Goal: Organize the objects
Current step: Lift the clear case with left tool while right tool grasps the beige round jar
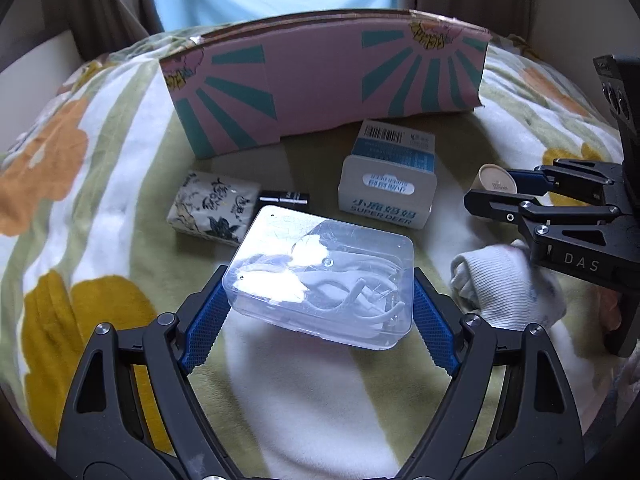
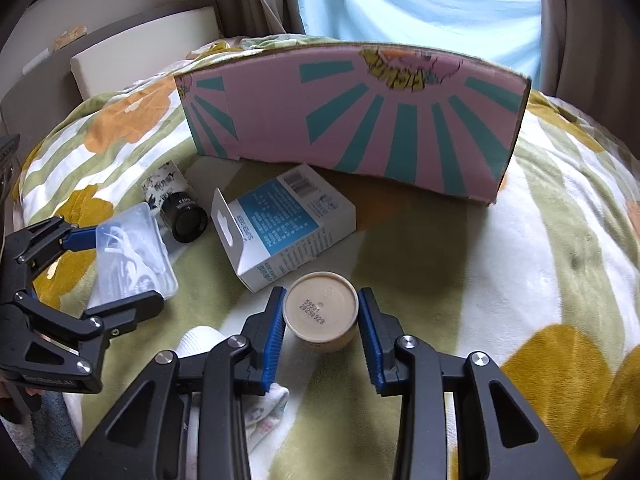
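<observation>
A clear plastic box (image 1: 328,240) with white cables inside sits between the blue pads of my left gripper (image 1: 320,292), which is shut on its two sides. The right wrist view shows the same box (image 2: 132,248) in that gripper (image 2: 128,268) at the far left. My right gripper (image 2: 322,294) is shut on a round beige tub (image 2: 320,308) with a printed date code on its end. Seen from the left wrist, the tub (image 1: 498,179) and the right gripper (image 1: 494,190) are at the right edge. Both rest low over a flowered blanket (image 1: 100,240).
A pink and teal cardboard box (image 1: 320,80) stands open-topped at the back. In front of it lie a white and blue carton (image 1: 388,184), a patterned tissue pack (image 1: 212,208) and a black cylinder (image 2: 186,220). A white sock (image 1: 504,280) lies under the right gripper.
</observation>
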Demonstrator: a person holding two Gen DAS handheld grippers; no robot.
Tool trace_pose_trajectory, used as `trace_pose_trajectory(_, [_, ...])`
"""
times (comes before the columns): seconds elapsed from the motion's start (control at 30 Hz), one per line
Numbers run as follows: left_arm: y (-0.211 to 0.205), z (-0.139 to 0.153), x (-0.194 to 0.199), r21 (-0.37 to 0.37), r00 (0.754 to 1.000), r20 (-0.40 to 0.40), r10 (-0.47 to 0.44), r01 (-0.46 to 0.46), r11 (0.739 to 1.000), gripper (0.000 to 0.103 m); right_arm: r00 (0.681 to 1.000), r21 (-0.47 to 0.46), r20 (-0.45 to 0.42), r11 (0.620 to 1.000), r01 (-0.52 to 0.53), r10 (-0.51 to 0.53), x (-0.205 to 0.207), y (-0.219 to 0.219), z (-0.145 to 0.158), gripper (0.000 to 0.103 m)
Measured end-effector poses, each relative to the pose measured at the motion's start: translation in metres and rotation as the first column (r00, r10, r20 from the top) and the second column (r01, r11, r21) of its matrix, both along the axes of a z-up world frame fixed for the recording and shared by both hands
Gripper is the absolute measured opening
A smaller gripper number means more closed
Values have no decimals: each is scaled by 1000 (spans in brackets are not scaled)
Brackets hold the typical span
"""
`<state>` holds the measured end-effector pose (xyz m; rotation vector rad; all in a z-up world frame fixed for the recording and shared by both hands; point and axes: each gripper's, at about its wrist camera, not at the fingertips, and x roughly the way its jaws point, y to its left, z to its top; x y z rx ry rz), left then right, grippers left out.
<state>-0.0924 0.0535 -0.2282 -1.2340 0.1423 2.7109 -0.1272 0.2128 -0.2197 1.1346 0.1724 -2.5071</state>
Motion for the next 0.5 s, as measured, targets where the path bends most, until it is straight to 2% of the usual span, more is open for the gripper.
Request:
trace_pose_trajectory(0.27, [-9, 44, 13, 29, 998, -70, -7, 9, 1000, 84, 1000, 18, -21, 1000, 15, -15, 14, -2, 36, 33])
trace_pose_trajectory(0.5, [-22, 104, 20, 16, 989, -138, -58, 61, 998, 84, 998, -10, -40, 999, 42, -42, 17, -1, 90, 33])
